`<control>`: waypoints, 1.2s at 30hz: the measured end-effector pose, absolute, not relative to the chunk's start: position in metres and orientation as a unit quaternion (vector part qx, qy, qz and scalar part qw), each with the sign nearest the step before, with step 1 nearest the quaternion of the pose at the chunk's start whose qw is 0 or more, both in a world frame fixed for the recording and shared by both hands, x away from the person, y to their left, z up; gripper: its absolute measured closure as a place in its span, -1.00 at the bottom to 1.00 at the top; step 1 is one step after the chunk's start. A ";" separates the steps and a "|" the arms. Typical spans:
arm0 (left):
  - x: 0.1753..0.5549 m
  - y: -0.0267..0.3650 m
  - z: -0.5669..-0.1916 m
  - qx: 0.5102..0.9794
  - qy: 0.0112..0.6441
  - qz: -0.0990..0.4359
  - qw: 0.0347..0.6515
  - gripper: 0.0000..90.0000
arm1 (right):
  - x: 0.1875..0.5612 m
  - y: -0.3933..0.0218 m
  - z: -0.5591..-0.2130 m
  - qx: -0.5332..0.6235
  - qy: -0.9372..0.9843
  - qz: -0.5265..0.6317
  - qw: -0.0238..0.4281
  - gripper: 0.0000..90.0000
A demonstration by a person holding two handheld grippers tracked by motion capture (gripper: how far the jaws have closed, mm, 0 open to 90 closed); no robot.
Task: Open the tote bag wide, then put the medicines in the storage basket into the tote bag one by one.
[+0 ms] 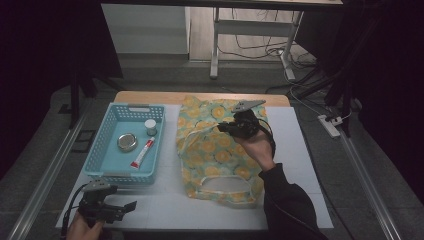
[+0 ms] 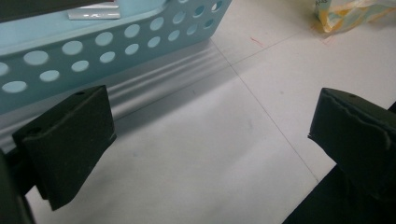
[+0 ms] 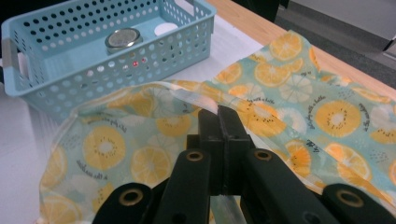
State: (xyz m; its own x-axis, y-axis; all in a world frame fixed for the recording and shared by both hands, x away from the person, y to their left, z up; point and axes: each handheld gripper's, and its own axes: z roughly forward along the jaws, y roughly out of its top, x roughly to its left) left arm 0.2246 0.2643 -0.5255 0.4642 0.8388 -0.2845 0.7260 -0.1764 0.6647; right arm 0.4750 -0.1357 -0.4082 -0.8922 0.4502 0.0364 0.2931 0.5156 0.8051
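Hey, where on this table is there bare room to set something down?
Bare white table lies right of the fruit-print bag, and along the near edge between the left gripper and the bag. The narrow strip between the blue basket and the bag is tight. The right gripper holds up the bag's edge.

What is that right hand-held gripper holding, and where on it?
The right hand-held gripper pinches the fruit-print bag by its pale rim band, lifting that edge.

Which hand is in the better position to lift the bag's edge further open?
The right. The right gripper is already shut on the rim of the fruit-print bag. The left gripper is open near the table's front edge beside the blue basket, apart from the bag.
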 end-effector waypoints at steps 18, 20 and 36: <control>0.223 0.265 -0.525 0.762 0.511 0.078 0.390 -0.99 | 0.471 -0.130 -0.412 0.201 0.869 0.443 0.088 1.00; 0.223 0.264 -0.524 0.762 0.512 0.079 0.389 -0.99 | 0.471 -0.130 -0.413 0.203 0.868 0.444 0.085 1.00; 0.222 0.269 -0.523 0.756 0.512 0.079 0.400 -0.99 | 0.473 -0.132 -0.416 0.208 0.868 0.445 0.079 1.00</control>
State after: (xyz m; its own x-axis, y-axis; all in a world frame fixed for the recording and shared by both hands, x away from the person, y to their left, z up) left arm 0.2218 0.2689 -0.5228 0.4632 0.8375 -0.2898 0.7104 -0.1554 0.6865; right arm 0.4729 -0.1324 -0.4164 -0.9009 0.4314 0.0474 0.2904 0.5180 0.8046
